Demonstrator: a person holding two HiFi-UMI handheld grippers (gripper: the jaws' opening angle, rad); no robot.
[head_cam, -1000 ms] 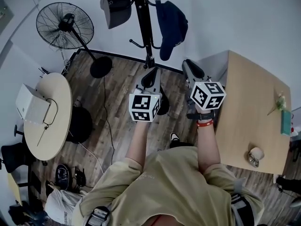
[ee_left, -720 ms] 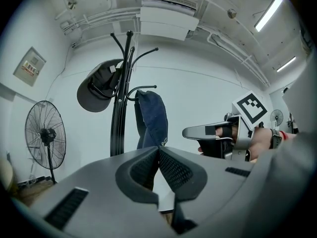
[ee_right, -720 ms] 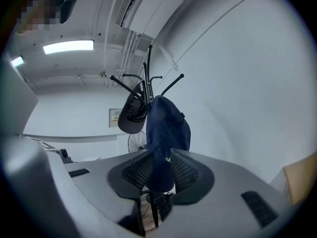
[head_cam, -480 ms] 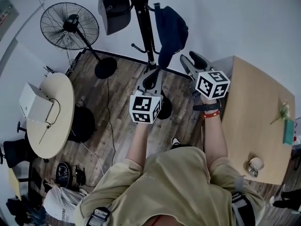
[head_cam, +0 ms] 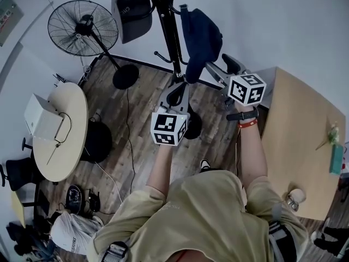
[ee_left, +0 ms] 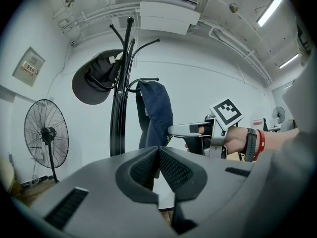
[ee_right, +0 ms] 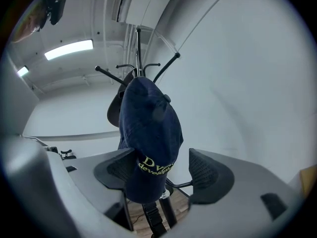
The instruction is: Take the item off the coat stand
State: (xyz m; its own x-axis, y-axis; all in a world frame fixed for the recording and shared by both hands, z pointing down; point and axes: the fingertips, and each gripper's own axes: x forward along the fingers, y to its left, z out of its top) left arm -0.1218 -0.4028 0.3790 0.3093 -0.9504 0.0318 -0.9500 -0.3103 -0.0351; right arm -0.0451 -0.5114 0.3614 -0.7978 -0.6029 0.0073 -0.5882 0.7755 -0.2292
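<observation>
A black coat stand [head_cam: 170, 34] holds a navy cap [head_cam: 200, 40] on its right hook and a dark grey cap [head_cam: 132, 12] on its left. My right gripper [head_cam: 218, 65] has just been opening and now stands open, level, beside the navy cap. In the right gripper view the navy cap [ee_right: 148, 138] hangs between the wide jaws of that gripper [ee_right: 163, 175], with a gap on the right side. My left gripper [head_cam: 175, 91] is shut and empty, lower and nearer the stand's base. From the left gripper [ee_left: 158, 162] I see the stand [ee_left: 121, 108] and navy cap [ee_left: 156, 113] ahead.
A standing fan [head_cam: 83, 29] is left of the stand. A round table [head_cam: 65, 141] with a white box [head_cam: 41, 119] is at left. A wooden table [head_cam: 300, 141] is close on the right. Bags lie on the floor [head_cam: 71, 231]. The wall is right behind the stand.
The right gripper has moved forward and left to the navy cap and its jaws have opened wide. The left gripper has edged slightly forward, still shut.
</observation>
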